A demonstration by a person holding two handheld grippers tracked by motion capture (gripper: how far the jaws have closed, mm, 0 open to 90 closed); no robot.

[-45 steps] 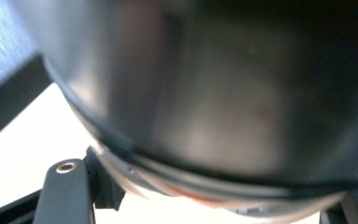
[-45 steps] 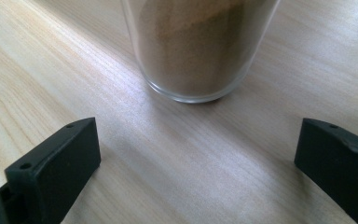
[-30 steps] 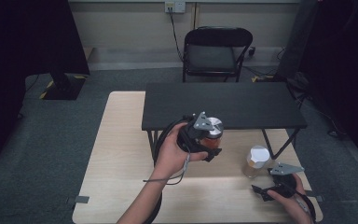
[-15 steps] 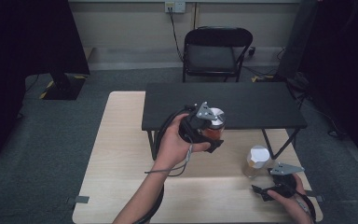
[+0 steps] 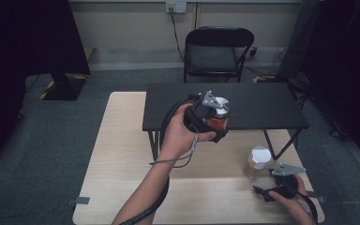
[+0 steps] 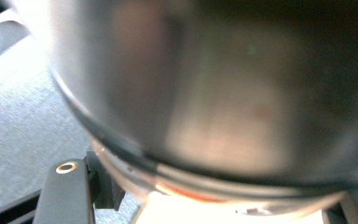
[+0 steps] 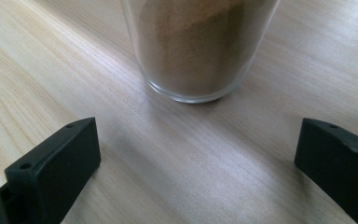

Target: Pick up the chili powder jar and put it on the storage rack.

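left gripper (image 5: 214,123): clamped shut on a jar (image 5: 215,120) with reddish stuff and a white lid, held up in the air at the near edge of the black shelf (image 5: 262,108)
risk there: if the jar is knocked on the shelf's edge, it could get twisted out of the jaws, glass on wood, not fun
glass (image 5: 258,161): brown powder inside, stood on the table (image 5: 122,154), below and right of the shelf
right gripper (image 5: 272,188): jaws spread wide, nothing held, parked just short of the glass
risk there: glass could be tipped by a careless nudge

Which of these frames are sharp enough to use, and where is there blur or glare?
High view: evenly lit, sharp, dark at the edges. Left gripper view: the held jar sits too close, a blur with white glare at its lower rim. Right gripper view: crisp wood grain on the table, soft reflections under the glass jar.
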